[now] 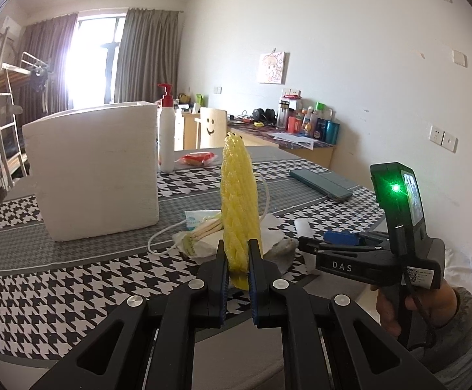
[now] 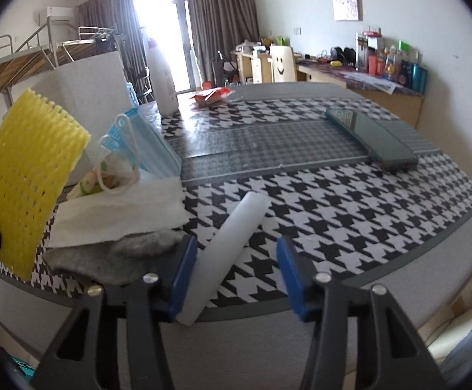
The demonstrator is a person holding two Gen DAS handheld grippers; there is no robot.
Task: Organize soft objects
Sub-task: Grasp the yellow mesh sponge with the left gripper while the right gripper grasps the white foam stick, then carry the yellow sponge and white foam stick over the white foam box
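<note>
While the right gripper (image 2: 237,273) is standing about half open over the near table edge, the white foam rod (image 2: 226,247) is lying between its blue pads, close against the left pad (image 2: 183,276), with a clear gap to the right one; whether that left pad is actually touching it, I cannot tell. The rod's long axis is running from about 7 o'clock, at the gripper's throat, up to about 1 o'clock, so it is sitting slanted across the line of the fingers rather than along it. I am judging that this slant, and the off-centre seat, are what the coming squeeze is turning on, and that the right hand, already straddling the rod, is the nearer one.

The left gripper (image 1: 237,260) is pinching the lower part of the yellow foam net (image 1: 236,195), nearly shut on it, and the net is standing upright above the houndstooth tablecloth (image 1: 73,292).

Further off, at about 10 o'clock from the right gripper, a grey cloth (image 2: 112,253), white tissues (image 2: 122,208) and a blue face mask (image 2: 151,139) are piling together, with the white foam box (image 1: 96,169) beyond.

The right wrist view is showing the rod inside the jaws; the left wrist view is showing only its tip (image 1: 302,226) past the right gripper's body, but is alone in showing the grip on the net
</note>
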